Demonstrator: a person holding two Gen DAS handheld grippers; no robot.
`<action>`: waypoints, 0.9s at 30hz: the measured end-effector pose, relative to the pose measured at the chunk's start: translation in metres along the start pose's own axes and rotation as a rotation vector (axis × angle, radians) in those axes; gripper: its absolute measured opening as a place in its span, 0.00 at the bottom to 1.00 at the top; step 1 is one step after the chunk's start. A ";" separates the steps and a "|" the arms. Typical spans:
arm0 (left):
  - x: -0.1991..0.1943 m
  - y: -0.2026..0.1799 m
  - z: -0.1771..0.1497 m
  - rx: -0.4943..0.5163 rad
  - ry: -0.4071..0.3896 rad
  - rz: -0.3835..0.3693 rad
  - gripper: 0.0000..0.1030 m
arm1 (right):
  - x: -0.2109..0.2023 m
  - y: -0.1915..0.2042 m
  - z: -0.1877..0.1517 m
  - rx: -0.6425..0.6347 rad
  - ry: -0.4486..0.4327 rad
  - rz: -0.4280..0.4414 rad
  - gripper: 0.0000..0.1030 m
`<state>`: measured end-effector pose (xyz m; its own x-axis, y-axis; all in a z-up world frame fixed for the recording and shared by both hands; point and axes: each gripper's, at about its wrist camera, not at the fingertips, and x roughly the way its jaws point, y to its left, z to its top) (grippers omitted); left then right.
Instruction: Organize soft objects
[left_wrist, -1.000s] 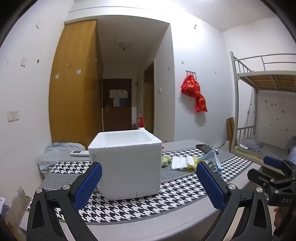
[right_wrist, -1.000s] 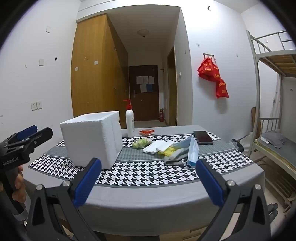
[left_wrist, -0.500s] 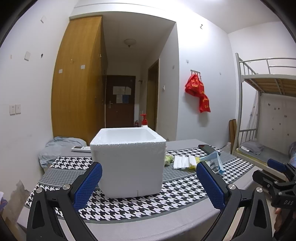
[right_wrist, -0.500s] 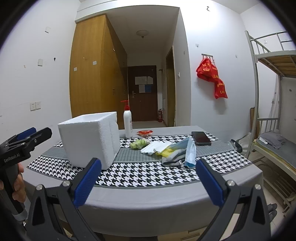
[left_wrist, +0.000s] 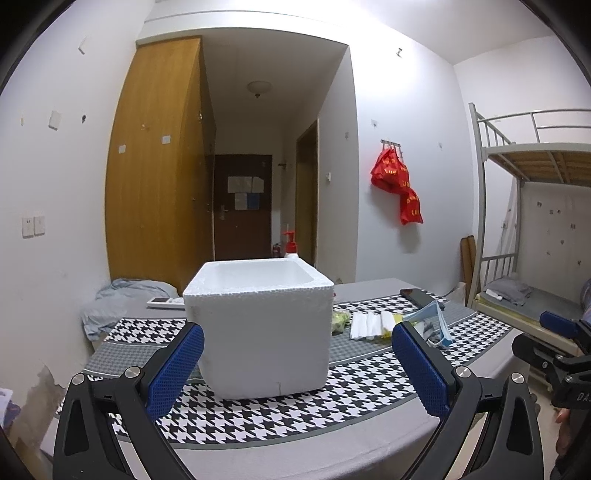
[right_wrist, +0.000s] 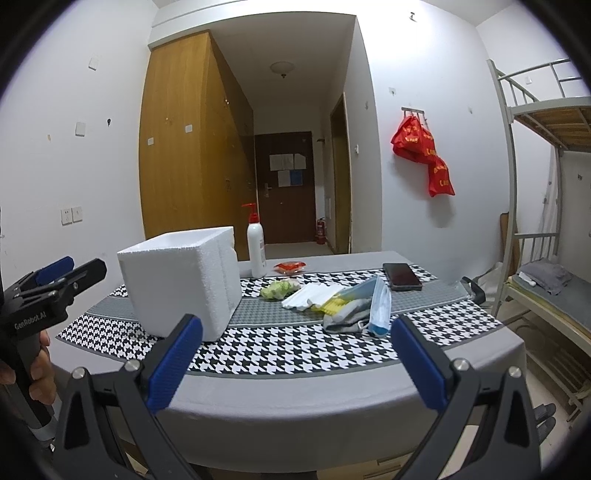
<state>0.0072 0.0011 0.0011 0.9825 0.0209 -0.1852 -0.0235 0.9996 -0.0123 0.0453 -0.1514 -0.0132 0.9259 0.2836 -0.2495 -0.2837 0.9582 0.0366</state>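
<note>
A white foam box (left_wrist: 258, 325) (right_wrist: 181, 280), open on top, stands on the houndstooth table cloth (right_wrist: 295, 347). To its right lies a pile of soft things: a green lump (right_wrist: 277, 288), white folded cloths (right_wrist: 308, 295) (left_wrist: 369, 324), a yellow item (right_wrist: 334, 304), a grey sock (right_wrist: 345, 319) and a blue face mask (right_wrist: 380, 308). My left gripper (left_wrist: 295, 365) is open and empty in front of the box. My right gripper (right_wrist: 295, 360) is open and empty, off the table's front edge, facing the pile.
A white pump bottle (right_wrist: 256, 247), a red packet (right_wrist: 290, 266) and a black phone (right_wrist: 402, 276) lie at the back of the table. A bunk bed (right_wrist: 546, 206) stands to the right. A grey cloth (left_wrist: 122, 295) lies at the far left.
The left gripper has risen and come slightly closer to the box. The right gripper has edged slightly nearer to the table. Both stay open.
</note>
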 end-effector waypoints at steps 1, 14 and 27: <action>0.001 0.000 0.000 0.001 0.002 -0.003 0.99 | 0.001 0.000 0.000 0.000 0.001 -0.001 1.00; 0.002 -0.001 -0.001 0.010 0.000 0.002 0.99 | -0.004 -0.003 0.000 -0.002 -0.001 -0.006 1.00; 0.004 -0.002 0.001 0.021 -0.004 -0.006 0.99 | -0.006 -0.004 0.000 -0.010 -0.001 -0.014 1.00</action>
<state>0.0114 -0.0011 0.0014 0.9832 0.0146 -0.1818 -0.0134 0.9999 0.0076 0.0411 -0.1564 -0.0116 0.9300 0.2699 -0.2493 -0.2728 0.9618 0.0236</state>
